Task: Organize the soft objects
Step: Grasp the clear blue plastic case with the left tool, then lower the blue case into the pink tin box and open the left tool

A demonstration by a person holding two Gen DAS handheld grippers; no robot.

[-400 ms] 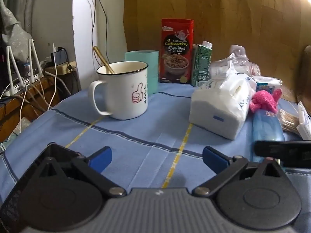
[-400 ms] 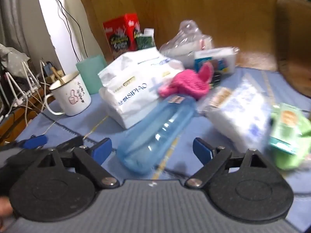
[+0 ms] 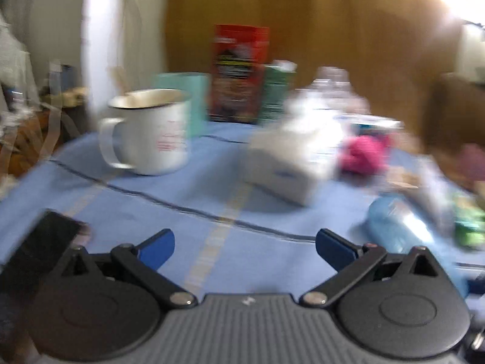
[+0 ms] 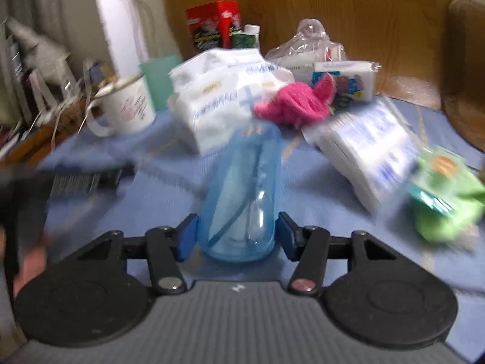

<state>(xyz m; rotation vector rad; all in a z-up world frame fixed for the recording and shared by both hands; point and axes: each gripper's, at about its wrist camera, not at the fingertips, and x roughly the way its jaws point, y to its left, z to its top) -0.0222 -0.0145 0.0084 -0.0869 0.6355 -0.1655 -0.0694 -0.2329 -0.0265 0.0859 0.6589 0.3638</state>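
A clear blue plastic bottle (image 4: 242, 188) lies on the blue cloth with its base between my right gripper's (image 4: 238, 233) blue pads, which are closed in against its sides. It also shows at the right of the left wrist view (image 3: 397, 227). A pink fluffy cloth (image 4: 294, 103) lies at the bottle's far end, against a white tissue pack (image 4: 221, 103). A flat wipes pack (image 4: 369, 151) and a green soft bundle (image 4: 445, 197) lie to the right. My left gripper (image 3: 244, 247) is open and empty over bare cloth.
A white enamel mug (image 3: 151, 133) with a teal cup (image 3: 185, 100) behind it stands at the left. A red box (image 3: 239, 72) and a green carton (image 3: 275, 94) stand by the wooden wall. Cables and routers crowd the left edge (image 4: 39, 69). Both views are motion-blurred.
My right gripper has moved forward and closed its fingers around the bottle's base. My left gripper has pulled back and swung, so the scene sits farther off; it stays open.
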